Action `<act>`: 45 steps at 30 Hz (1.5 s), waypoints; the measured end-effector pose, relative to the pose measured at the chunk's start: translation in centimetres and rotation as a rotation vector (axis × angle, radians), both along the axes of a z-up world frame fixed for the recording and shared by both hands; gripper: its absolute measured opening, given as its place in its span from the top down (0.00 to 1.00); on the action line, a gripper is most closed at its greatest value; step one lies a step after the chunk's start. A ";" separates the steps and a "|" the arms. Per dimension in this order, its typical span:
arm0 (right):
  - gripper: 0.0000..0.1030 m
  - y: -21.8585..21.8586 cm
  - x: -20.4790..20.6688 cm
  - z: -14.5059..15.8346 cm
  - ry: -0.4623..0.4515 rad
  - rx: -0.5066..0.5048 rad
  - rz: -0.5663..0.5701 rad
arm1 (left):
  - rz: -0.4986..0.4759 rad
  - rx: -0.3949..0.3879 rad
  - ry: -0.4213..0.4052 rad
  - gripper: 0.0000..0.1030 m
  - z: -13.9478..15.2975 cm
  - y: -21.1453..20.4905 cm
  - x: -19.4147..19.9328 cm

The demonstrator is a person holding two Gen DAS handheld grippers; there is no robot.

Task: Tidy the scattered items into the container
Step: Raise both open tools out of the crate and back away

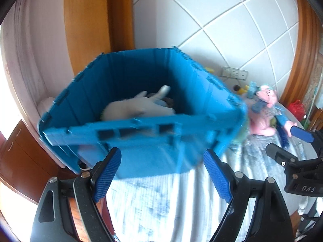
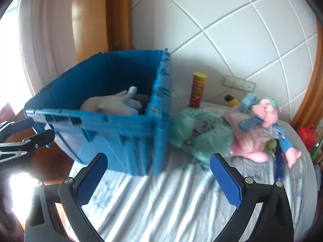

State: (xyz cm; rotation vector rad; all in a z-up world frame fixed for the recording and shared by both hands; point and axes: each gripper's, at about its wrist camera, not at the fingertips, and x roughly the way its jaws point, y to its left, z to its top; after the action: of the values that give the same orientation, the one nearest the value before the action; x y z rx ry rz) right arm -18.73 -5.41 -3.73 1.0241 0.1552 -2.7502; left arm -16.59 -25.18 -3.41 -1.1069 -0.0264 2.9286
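Your blue plastic crate (image 2: pixel 121 125) holds a white plush toy (image 2: pixel 113 102). Beside it: pale green bag (image 2: pixel 201 135), pink plush doll (image 2: pixel 260 133), red-and-yellow snack tube (image 2: pixel 197 89). White-and-blue striped bedsheet (image 2: pixel 161 201).

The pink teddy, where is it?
The pink teddy lies on the striped bed, right of the blue box, beside a green bag.
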 end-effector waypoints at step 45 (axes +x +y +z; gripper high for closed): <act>0.00 22.8 15.7 2.0 0.049 0.004 -0.151 | -0.025 -0.026 0.048 0.18 2.2 18.5 14.4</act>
State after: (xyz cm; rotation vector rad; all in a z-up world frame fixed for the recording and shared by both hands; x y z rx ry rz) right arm -3.03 17.44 -1.70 1.0083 0.0944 -2.9131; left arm -2.17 -6.64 -1.23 -1.0314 0.0257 2.9407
